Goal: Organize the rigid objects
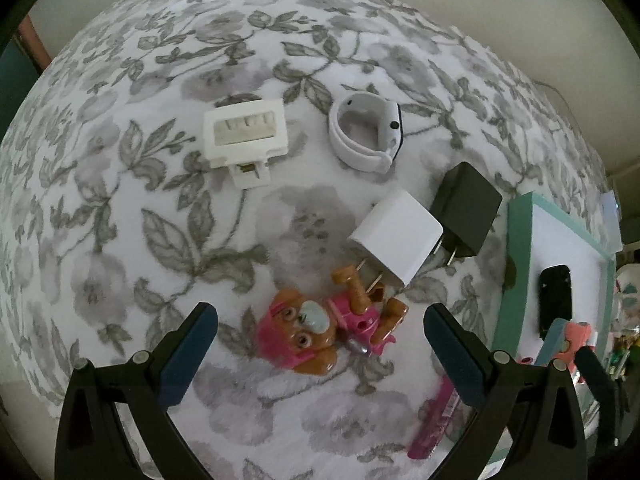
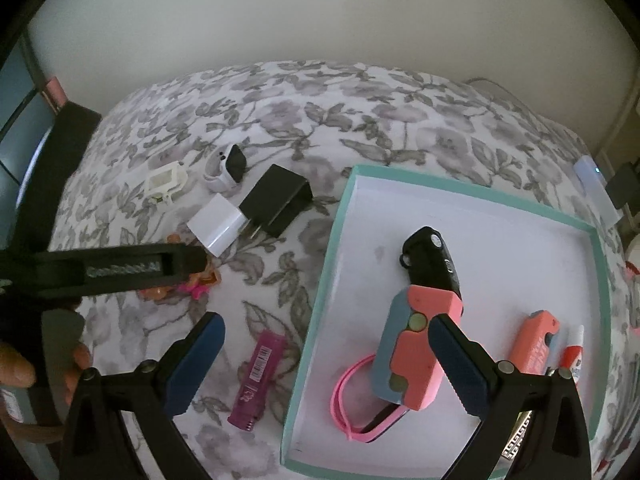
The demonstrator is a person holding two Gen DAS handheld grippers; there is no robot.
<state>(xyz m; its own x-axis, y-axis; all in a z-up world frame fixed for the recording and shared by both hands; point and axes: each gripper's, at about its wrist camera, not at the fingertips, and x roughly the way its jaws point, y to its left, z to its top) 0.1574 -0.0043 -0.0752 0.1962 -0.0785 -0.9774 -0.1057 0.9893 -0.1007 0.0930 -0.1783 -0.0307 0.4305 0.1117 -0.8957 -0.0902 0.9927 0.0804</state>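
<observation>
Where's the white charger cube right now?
The white charger cube lies on the floral bedspread, beside the black plug adapter and just beyond the pink toy dog, ahead of the open left tongs.

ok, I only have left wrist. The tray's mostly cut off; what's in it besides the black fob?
Observer: A pink-and-blue block lies in the teal tray, against the black key fob.
Operator: Right gripper holding anything?
Observer: No. The right gripper is open and empty, above the tray's left wall.
Operator: Pink thing low right in my view?
Observer: A magenta stick with a barcode label, on the bedspread outside the tray.
</observation>
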